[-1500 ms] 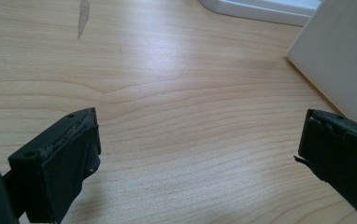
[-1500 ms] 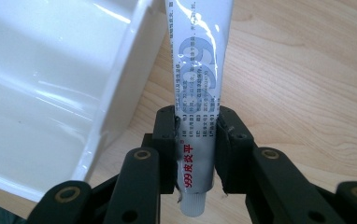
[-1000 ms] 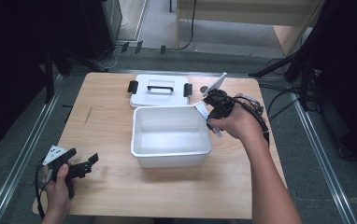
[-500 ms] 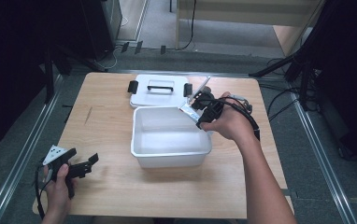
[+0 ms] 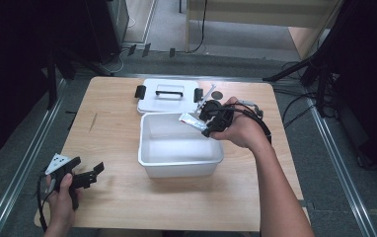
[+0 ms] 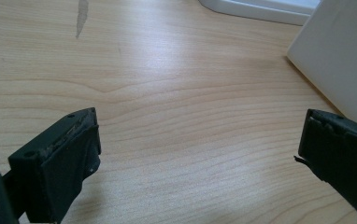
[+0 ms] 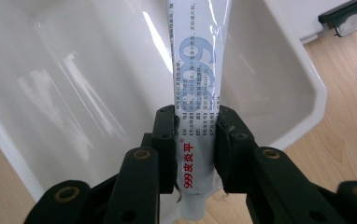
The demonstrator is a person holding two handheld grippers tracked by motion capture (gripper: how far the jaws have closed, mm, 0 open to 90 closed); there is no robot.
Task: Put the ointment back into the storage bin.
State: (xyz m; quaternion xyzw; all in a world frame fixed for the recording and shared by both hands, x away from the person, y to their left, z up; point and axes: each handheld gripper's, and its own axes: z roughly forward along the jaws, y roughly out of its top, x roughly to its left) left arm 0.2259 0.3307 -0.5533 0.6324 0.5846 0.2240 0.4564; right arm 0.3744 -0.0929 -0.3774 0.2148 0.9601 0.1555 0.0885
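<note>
Tabletop [image 5: 127, 207] of pale wood grain carries the work area; a short grey streak [image 6: 81, 16] marks the wood toward the left side, visible in the left gripper view and the high view. Metal rails run along both long sides of the table, over grey floor. Dark equipment stands at the far left, a tripod leg and loose cables lie at the far right, and a wooden unit sits beyond the far edge.

White plastic bin [image 5: 149, 163] stands at the table's middle, open at the top. White lid [image 5: 149, 103], with a black handle and black side clips, lies flat just behind the bin. A small dark round object [image 5: 217, 95] rests on the wood beside the lid's right end.

Right gripper [image 5: 205, 123] is held over the bin's far right corner. Its jaws are clenched on a white ointment tube [image 7: 196, 93] printed with blue and red text. The tube's long body extends forward over the bin interior, and its cap end [image 7: 193, 207] points back toward the hand.

Left gripper [image 5: 90, 174] is at the near left corner of the table, well apart from the bin. Its jaws are spread wide with bare wood between them.
</note>
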